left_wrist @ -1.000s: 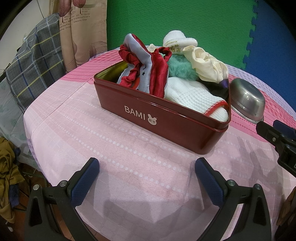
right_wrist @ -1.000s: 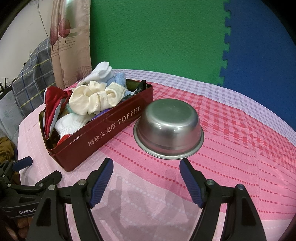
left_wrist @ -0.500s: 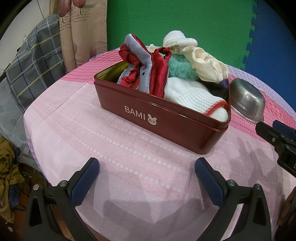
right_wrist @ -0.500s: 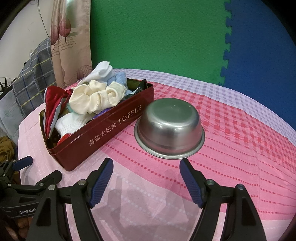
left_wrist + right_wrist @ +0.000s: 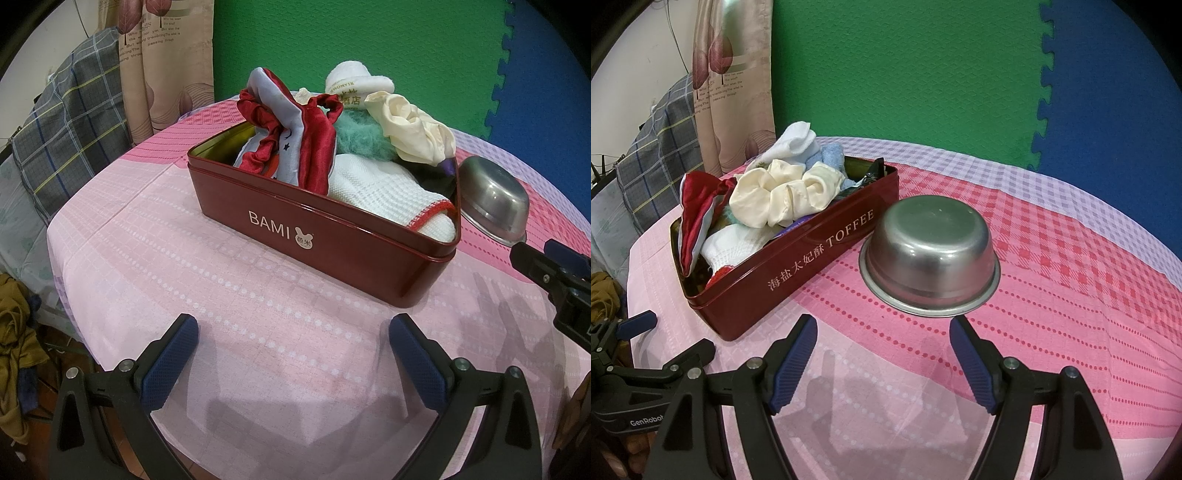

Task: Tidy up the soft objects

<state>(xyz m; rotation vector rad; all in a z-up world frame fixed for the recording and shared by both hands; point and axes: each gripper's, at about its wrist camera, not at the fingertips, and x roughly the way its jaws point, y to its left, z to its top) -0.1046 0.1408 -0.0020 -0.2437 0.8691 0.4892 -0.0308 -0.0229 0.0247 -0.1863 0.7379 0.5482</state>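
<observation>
A dark red tin (image 5: 332, 254) (image 5: 798, 269) stands on the pink tablecloth, heaped with soft things: a red and grey satin cloth (image 5: 291, 144) (image 5: 694, 214), a cream scrunchie (image 5: 413, 133) (image 5: 783, 195), a green fuzzy piece (image 5: 358, 136), a white knit cloth with a red edge (image 5: 384, 192) (image 5: 731, 247) and a white towel (image 5: 354, 81) (image 5: 798, 142). My left gripper (image 5: 291, 354) hangs open in front of the tin, nothing between its blue pads. My right gripper (image 5: 882, 358) is open and empty too, just short of the upturned steel bowl (image 5: 929, 254) (image 5: 495, 203).
The round table (image 5: 1071, 295) drops off at its left and near edges. A plaid cloth (image 5: 66, 136) and a curtain (image 5: 166, 62) hang to the left. Green and blue foam mats (image 5: 923, 74) cover the wall behind. Brown fabric (image 5: 14, 332) lies low at the left.
</observation>
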